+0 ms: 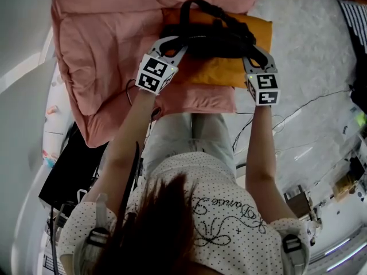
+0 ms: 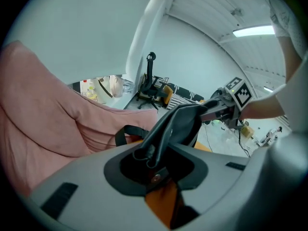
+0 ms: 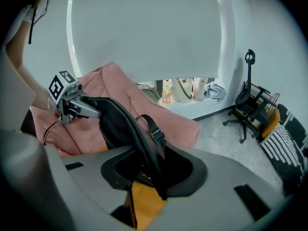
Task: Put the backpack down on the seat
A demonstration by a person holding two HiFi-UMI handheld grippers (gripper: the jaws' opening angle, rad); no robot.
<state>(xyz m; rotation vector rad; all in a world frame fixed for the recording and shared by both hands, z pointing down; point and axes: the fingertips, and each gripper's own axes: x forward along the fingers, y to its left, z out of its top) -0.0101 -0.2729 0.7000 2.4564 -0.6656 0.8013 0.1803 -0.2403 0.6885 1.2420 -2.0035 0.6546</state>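
An orange backpack (image 1: 229, 67) with black straps (image 1: 212, 39) lies flat on the pink cushioned seat (image 1: 103, 50). My left gripper (image 1: 172, 42) is at the left end of the backpack's black top part, my right gripper (image 1: 252, 53) at the right end. In the left gripper view the black strap (image 2: 168, 129) runs loosely through the gap of the left gripper (image 2: 161, 177), and orange fabric shows below it. The right gripper view shows the same for the right gripper (image 3: 149, 177), with the strap (image 3: 130, 129) slack between its jaws. Both grippers look open.
Grey floor (image 1: 309, 50) with loose cables (image 1: 298, 110) lies right of the seat. A black office chair (image 3: 250, 105) stands further off, next to a striped rug (image 1: 355, 16). Bottles and bags sit on a low ledge (image 3: 168, 91) behind the seat. A black case (image 1: 69, 176) lies at my left.
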